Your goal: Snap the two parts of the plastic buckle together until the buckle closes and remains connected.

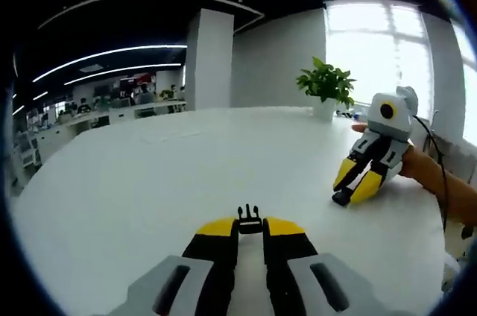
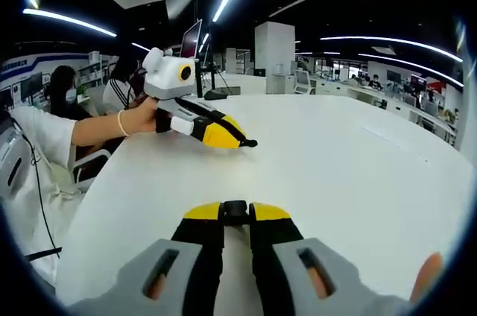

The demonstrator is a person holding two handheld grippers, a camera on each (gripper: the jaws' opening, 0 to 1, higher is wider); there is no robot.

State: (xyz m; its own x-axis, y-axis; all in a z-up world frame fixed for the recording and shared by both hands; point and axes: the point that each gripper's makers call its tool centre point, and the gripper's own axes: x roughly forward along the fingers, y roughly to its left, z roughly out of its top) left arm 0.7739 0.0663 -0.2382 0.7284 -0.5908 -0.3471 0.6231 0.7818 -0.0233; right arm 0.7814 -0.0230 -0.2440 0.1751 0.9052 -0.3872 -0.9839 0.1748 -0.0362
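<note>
On the white table [image 1: 149,182], my left gripper [image 1: 250,228] is shut on a black buckle part [image 1: 250,217] whose prongs stick out past the yellow fingertips. In the right gripper view, my right gripper [image 2: 235,215] is shut on the other black buckle part [image 2: 235,210], a short block between its pads. Each gripper also appears in the other's view: the right gripper [image 1: 352,189] at the right with a dark tip touching the table, the left gripper [image 2: 232,137] at the upper left with the pronged part [image 2: 250,143] at its tip. The two parts are well apart.
A potted plant [image 1: 326,83] stands at the table's far edge by bright windows. A person's hand and sleeve [image 2: 45,133] hold the left gripper near the table edge. A monitor [image 2: 191,39] and office desks lie beyond the broad white table top [image 2: 358,167].
</note>
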